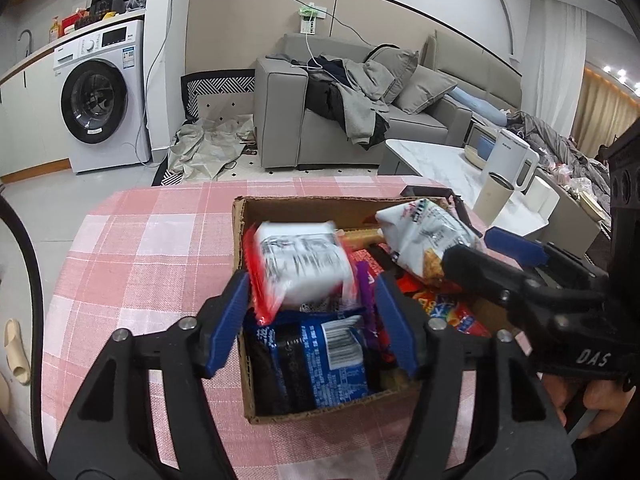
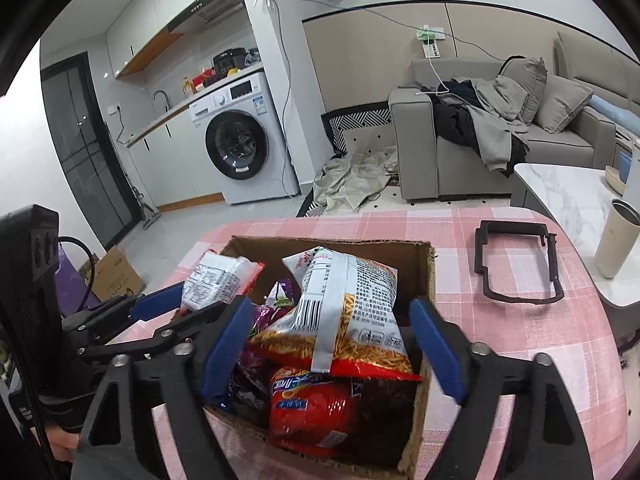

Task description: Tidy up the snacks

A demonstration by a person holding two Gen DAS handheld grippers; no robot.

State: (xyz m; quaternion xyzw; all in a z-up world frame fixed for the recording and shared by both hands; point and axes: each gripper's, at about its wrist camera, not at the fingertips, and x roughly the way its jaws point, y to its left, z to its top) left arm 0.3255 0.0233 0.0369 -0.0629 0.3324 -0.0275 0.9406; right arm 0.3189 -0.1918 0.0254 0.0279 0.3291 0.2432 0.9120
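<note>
The red-edged white packet (image 1: 302, 270) sits tilted above the cardboard box (image 1: 240, 240), between the parted pads of the left gripper (image 1: 310, 320), untouched; the stick-snack bag (image 2: 344, 312) lies lengthwise in the box between the right gripper's (image 2: 332, 344) open jaws, also free.

Two wrist fisheyes angled down, close over one snack box (image 1: 244, 240), left beside right, both facing sofa (image 2: 500, 148)

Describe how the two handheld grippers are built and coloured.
Both the left gripper and the right gripper have black scissor-like linkage arms with silver pivot bolts and flat blue ribbed finger pads. The right gripper's black body carries white lettering "DAS" in the left wrist view.
</note>
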